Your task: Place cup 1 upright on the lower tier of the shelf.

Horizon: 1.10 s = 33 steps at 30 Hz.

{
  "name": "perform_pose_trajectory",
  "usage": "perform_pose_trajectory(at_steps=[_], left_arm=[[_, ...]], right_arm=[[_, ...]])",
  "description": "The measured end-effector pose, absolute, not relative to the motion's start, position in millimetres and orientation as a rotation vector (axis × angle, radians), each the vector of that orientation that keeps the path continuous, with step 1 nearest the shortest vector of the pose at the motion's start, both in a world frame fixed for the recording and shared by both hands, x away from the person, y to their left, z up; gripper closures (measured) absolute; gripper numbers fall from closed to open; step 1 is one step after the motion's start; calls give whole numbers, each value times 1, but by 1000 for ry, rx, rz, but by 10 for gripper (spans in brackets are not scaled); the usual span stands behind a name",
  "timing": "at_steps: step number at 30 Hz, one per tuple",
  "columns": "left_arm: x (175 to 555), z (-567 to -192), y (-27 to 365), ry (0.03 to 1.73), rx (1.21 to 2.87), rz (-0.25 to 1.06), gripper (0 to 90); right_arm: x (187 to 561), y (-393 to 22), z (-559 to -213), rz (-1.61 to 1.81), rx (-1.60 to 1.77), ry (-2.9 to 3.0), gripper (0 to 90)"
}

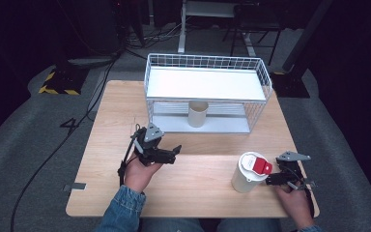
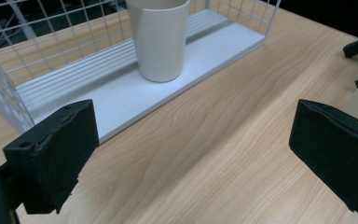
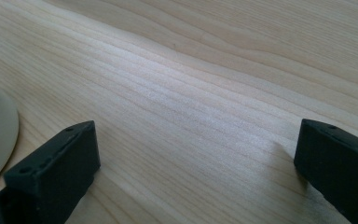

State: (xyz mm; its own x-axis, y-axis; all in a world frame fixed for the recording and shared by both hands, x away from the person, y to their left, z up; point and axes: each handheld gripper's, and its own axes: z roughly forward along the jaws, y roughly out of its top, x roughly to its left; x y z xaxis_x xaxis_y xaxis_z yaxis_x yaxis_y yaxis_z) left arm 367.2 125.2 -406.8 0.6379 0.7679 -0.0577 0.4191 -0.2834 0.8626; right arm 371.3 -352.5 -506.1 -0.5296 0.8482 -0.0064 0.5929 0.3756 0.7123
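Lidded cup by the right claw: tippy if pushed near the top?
Probably. The lidded cup stands tall on a narrower base, so a high push may topple it. Its red flap sits off-centre on the lid, adding top weight. The smooth wall looks slippery; push or grip low.

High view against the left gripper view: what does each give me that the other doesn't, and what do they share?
High view alone: the lidded container with a red flap near the right tool, the rack's upper shelf, and the person's hands. Left gripper view alone: a close look between the left tool's open jaws, nothing between them. Both: the cream cup upright on the wire rack's bottom shelf, and the wooden table.
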Motion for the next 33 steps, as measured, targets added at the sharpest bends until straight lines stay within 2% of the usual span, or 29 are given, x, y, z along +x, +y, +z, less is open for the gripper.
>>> perform_pose_trajectory(at_steps=[10, 33], left_arm=[[342, -418, 139, 946, 1925, 477, 41], [318, -463, 162, 1032, 1991, 452, 58]], right_arm=[[371, -353, -506, 945, 1254, 2269, 2], [371, -353, -506, 945, 1255, 2269, 2]])
